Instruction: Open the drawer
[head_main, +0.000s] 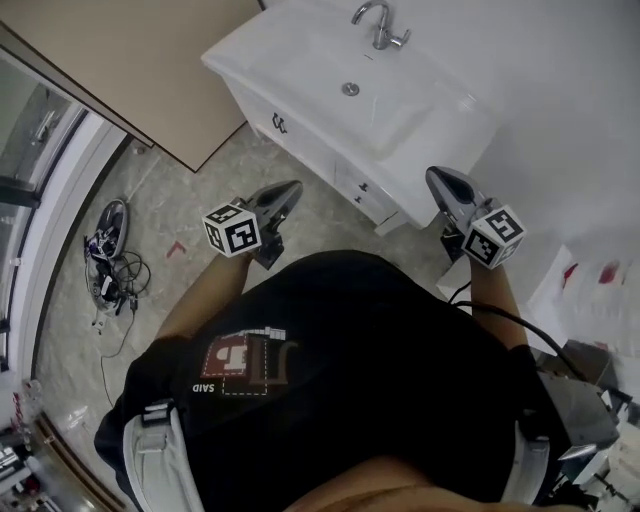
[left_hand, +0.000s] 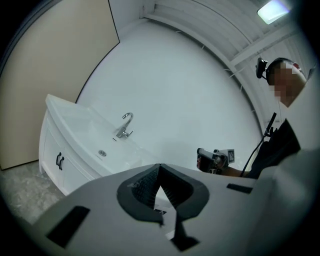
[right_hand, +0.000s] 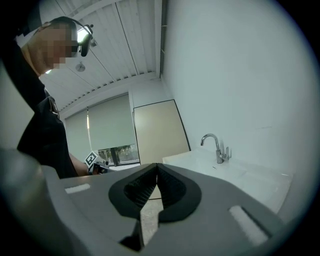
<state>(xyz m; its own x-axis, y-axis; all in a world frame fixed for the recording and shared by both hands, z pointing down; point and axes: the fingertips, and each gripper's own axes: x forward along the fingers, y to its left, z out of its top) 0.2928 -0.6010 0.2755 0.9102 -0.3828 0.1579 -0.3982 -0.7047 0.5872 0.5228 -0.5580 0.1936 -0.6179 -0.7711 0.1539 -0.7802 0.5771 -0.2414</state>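
L gripper (head_main: 288, 190): jaws together, empty, in air short of vanity (head_main: 262, 55) | R gripper (head_main: 437, 178): jaws together, empty, by vanity's near corner | drawer (head_main: 362, 188): vanity front, under basin, looks flush, untouched, betw. both grippers in head view

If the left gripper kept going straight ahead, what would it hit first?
Most likely the white vanity cabinet: the left gripper, shut and empty, aims at its front. The exact spot is hard to judge.
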